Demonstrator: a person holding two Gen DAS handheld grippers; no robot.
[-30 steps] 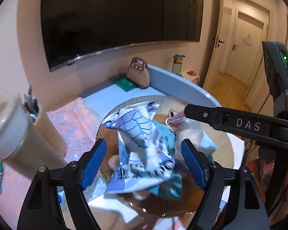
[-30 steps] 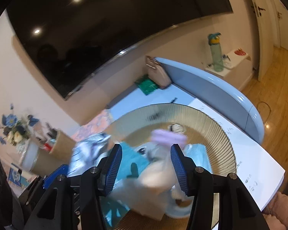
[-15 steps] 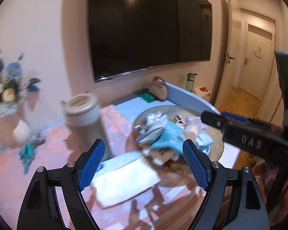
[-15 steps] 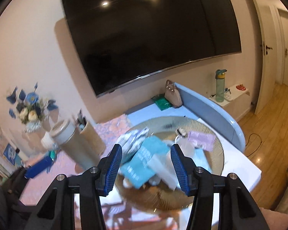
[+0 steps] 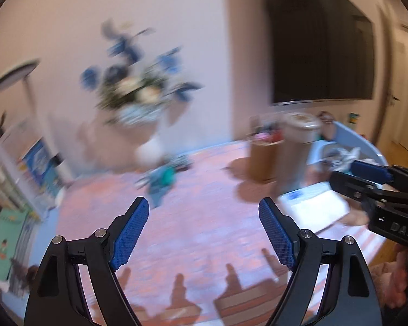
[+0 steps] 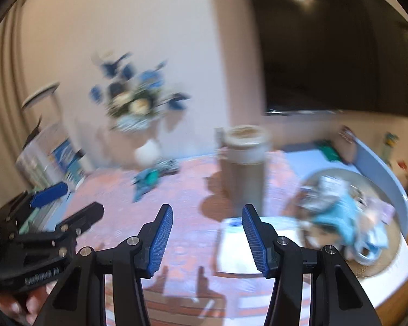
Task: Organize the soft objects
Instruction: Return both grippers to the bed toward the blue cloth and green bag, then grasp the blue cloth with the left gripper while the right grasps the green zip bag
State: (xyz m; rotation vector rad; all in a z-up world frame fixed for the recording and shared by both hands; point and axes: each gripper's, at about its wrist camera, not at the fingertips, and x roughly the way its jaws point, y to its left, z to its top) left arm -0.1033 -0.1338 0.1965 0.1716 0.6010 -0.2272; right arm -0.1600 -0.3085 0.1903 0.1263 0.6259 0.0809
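Note:
Both views are blurred by motion. A round woven tray (image 6: 389,190) heaped with soft blue and white packets (image 6: 337,217) lies at the table's right end, far right in the right wrist view. A flat white packet (image 6: 239,247) (image 5: 315,206) lies on the pink patterned tablecloth (image 5: 204,244) beside the tray. My left gripper (image 5: 204,206) hangs open over bare cloth with nothing between its pads. My right gripper (image 6: 207,212), its jaws opening, is empty too, just left of the white packet. Each gripper shows in the other's view: right gripper (image 5: 367,179), left gripper (image 6: 65,206).
A tall lidded canister (image 6: 244,168) and a brown holder (image 5: 263,157) stand mid-table. Behind are a vase of blue flowers (image 6: 138,114) and a small teal object (image 6: 147,180). Boxes and books (image 5: 27,168) line the left edge. A wall TV (image 6: 334,54) hangs at the right.
Both grippers have drawn back from the tray and swung left. The heap of packets, earlier right between the jaws, now sits at the far right. The flowers and left table end came into view.

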